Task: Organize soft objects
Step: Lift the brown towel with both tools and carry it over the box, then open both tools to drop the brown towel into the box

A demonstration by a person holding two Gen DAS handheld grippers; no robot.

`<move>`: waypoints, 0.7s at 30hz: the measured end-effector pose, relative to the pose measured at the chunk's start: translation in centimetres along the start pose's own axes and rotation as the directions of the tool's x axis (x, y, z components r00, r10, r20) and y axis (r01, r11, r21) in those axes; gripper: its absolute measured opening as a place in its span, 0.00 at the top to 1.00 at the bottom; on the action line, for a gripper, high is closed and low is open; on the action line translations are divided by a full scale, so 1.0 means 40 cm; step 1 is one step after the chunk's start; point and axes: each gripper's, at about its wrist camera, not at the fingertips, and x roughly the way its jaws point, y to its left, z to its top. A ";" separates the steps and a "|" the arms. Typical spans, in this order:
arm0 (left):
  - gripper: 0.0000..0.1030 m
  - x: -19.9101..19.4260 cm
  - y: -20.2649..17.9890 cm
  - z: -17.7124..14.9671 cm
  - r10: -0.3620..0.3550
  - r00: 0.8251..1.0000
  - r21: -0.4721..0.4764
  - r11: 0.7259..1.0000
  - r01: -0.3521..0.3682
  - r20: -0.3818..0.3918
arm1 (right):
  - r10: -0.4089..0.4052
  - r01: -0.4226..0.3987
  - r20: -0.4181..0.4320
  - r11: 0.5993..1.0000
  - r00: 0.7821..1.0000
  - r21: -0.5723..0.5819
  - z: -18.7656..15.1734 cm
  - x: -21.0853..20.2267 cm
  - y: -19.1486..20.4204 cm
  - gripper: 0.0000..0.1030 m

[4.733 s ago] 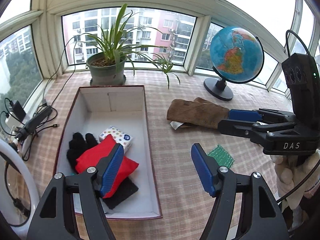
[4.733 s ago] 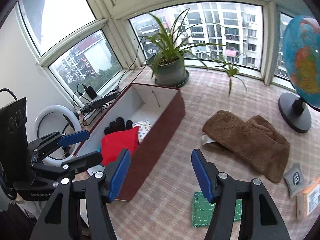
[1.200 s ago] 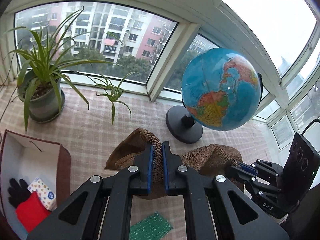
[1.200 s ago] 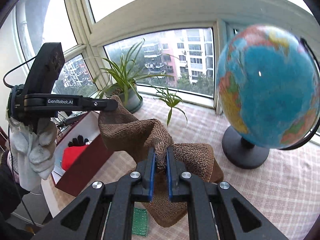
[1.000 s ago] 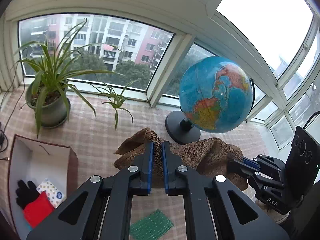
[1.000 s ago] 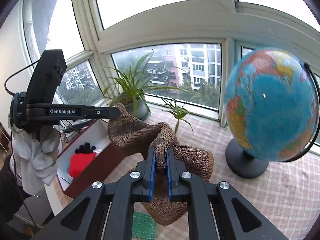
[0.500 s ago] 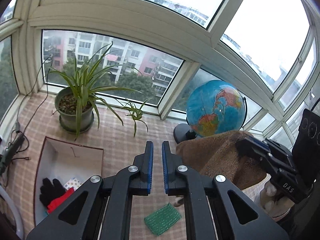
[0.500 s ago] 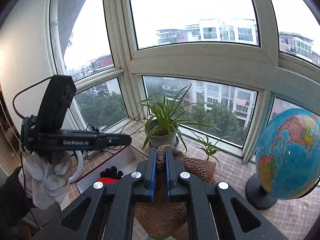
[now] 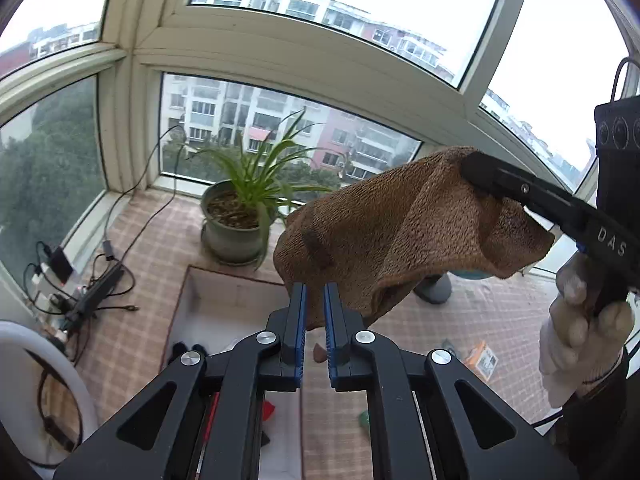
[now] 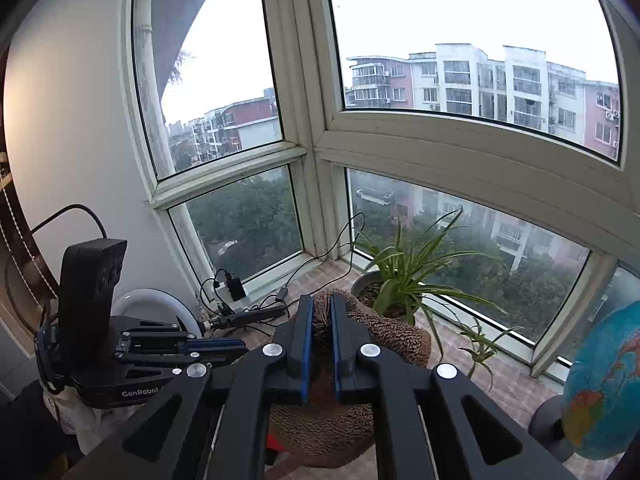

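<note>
A brown towel (image 9: pixel 400 232) hangs in the air between both grippers. My left gripper (image 9: pixel 313 292) is shut on its lower corner, and a small tail shows between the blue pads. In the left wrist view my right gripper (image 9: pixel 466 166) grips the towel's upper right corner, held by a gloved hand (image 9: pixel 580 320). In the right wrist view my right gripper (image 10: pixel 318 300) is shut on the towel (image 10: pixel 392 336); my left gripper (image 10: pixel 240 346) sits to its left, its tip partly hidden. Below lies the dark red box (image 9: pixel 180 320), holding a black glove (image 9: pixel 184 348) and a red item (image 9: pixel 270 408).
A potted plant (image 9: pixel 232 236) stands behind the box by the window. A power strip and cables (image 9: pixel 96 288) and a white ring light (image 9: pixel 48 360) are at the left. A globe (image 10: pixel 604 392) stands at the right. A green pad (image 9: pixel 364 420) and an orange packet (image 9: pixel 482 358) lie on the checked mat.
Both grippers have risen and swung left with the towel, which has left the mat and now hangs over the box. The globe has slid to the right edge.
</note>
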 end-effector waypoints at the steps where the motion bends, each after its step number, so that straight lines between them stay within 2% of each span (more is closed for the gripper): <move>1: 0.93 -0.006 0.020 -0.009 0.021 1.000 -0.001 1.000 -0.021 -0.002 | 0.005 -0.005 -0.009 1.000 1.000 -0.004 0.004 0.023 0.013 0.93; 7: 0.93 -0.029 0.126 -0.080 0.119 0.992 0.006 0.993 -0.119 -0.032 | 0.043 -0.043 -0.079 0.999 0.996 0.007 -0.002 0.160 0.069 0.93; 10: 0.93 -0.036 0.176 -0.107 0.137 0.989 -0.019 0.990 -0.138 -0.053 | 0.043 -0.043 -0.116 0.999 0.992 0.008 -0.013 0.233 0.092 0.93; 21: 0.93 -0.068 0.280 -0.180 0.159 0.985 -0.068 0.984 -0.164 -0.074 | -0.067 0.064 -0.243 0.998 0.968 -0.021 -0.075 0.432 0.105 0.93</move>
